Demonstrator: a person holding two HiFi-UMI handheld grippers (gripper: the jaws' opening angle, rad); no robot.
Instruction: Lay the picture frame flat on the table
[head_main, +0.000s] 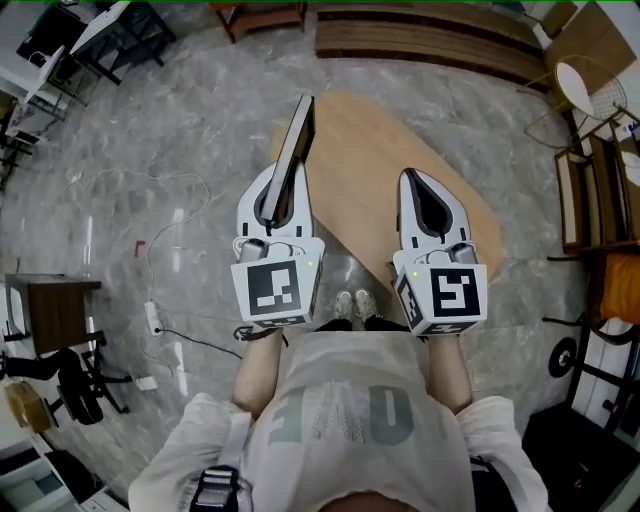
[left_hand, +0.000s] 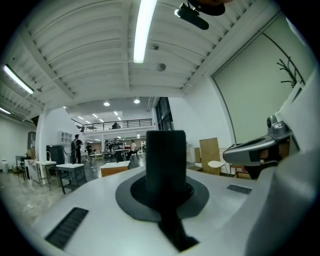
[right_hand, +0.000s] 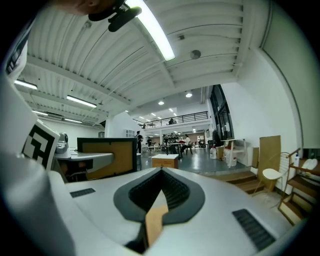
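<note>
Left hand-held gripper (head_main: 281, 188) clamps the frame (head_main: 300, 130) on edge above the table (head_main: 370, 150); right hand-held gripper (head_main: 420, 190) is closed, empty. The next move probably needs tilting it flat and lowering.

Pale letters on the person's shirt (head_main: 340, 415) — too distorted to read, nothing else legible.

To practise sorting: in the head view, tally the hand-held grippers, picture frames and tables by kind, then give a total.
Hand-held grippers: 2, the left hand-held gripper and the right hand-held gripper
Picture frame: 1
Table: 1
Total: 4
</note>
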